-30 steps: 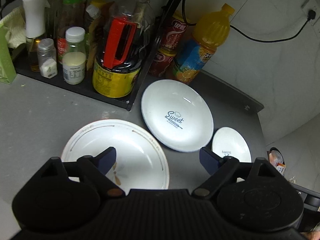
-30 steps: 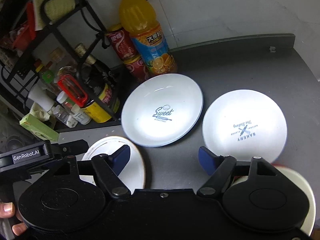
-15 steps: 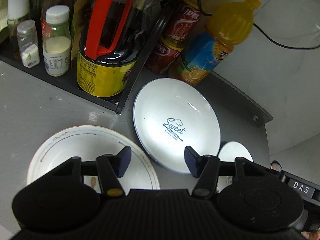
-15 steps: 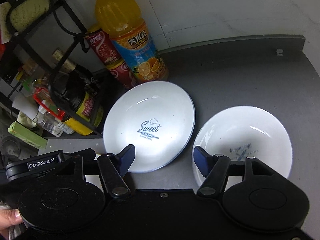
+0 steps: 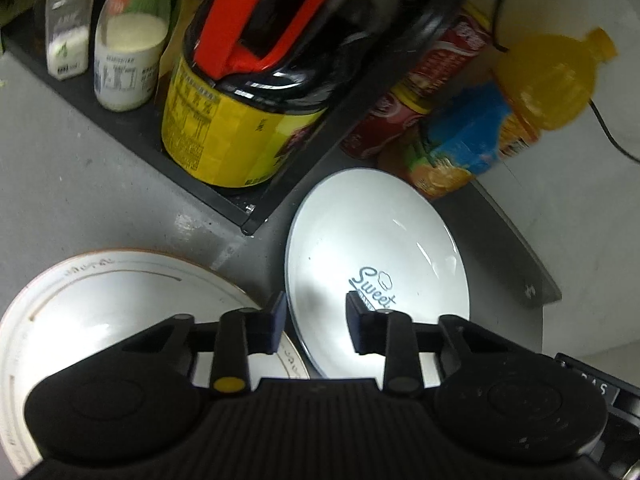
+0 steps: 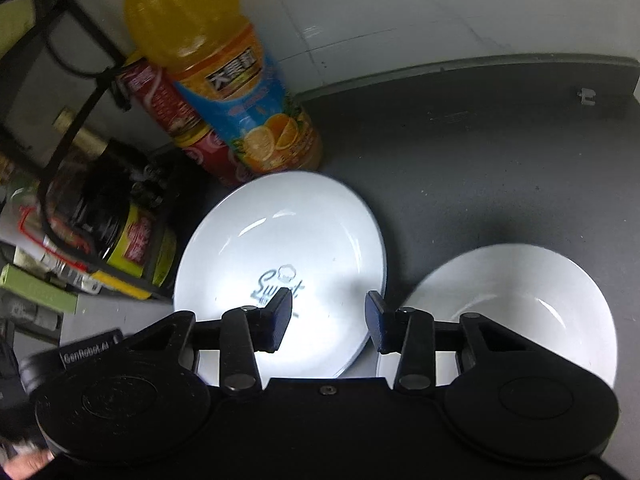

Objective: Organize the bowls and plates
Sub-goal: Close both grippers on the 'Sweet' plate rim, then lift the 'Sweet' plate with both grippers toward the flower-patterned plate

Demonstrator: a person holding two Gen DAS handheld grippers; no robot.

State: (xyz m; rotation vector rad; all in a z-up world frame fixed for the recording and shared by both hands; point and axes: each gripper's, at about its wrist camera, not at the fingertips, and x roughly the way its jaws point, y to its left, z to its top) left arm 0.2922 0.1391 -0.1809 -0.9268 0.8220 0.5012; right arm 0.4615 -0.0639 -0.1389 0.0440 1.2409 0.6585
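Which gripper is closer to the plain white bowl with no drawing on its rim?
Right. The right gripper hangs beside the plain white bowl, its right finger near the rim. The left gripper sits over the Sweet plate, bowl unseen.

right tongs (image 6: 326,320) closing, straddling sweet plate's (image 6: 280,240) rim.
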